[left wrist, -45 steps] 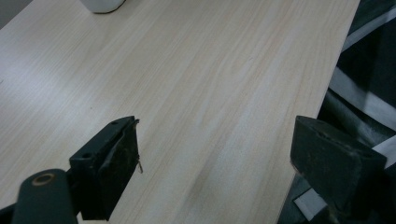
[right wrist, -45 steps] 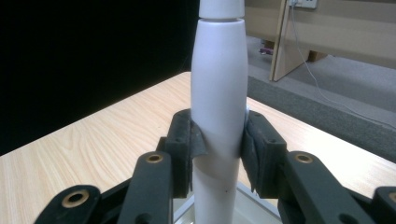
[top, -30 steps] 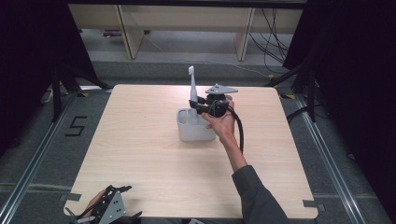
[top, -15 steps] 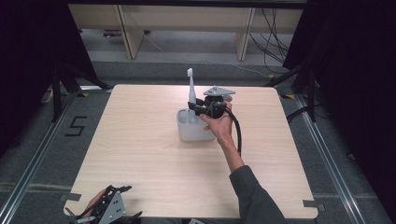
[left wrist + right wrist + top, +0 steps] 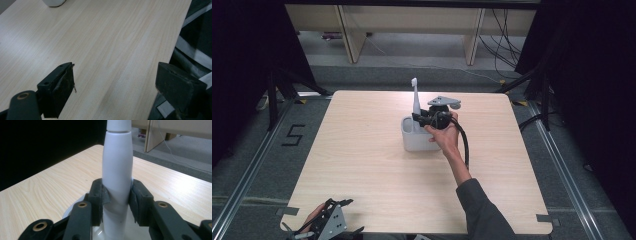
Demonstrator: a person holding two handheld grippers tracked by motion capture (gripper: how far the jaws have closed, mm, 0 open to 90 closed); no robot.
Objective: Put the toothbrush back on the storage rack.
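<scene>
The left claw (image 5: 329, 222) is being held at the near edge of the worktop (image 5: 362, 165), by the person's left hand (image 5: 309, 220). Its jaws are being kept wide apart, and nothing is being held between them. It is probably just being rested there, out of the way. In the left gripper view, only bare wood is being seen past the left claw (image 5: 115, 82), and a small piece of the white holder (image 5: 53, 2) is being cut off far ahead of it.

Farther out, near the middle of the worktop, the right claw (image 5: 418, 119) is being held by the right hand (image 5: 444, 132). It is being squeezed onto the white toothbrush (image 5: 415, 102), low on its fat handle. In the right gripper view, the toothbrush (image 5: 117, 170) is being pinched from both sides by the right claw (image 5: 117, 200). The toothbrush is being kept upright, with its bottom end inside the white holder (image 5: 412, 140) just under the claw. It is likely being gripped low and straight so it can slide in or out without tipping.

The bottom of the toothbrush is being hidden by the holder. Its brush end is being cut off in the right gripper view. Whether it is being put in or taken out cannot be told.
</scene>
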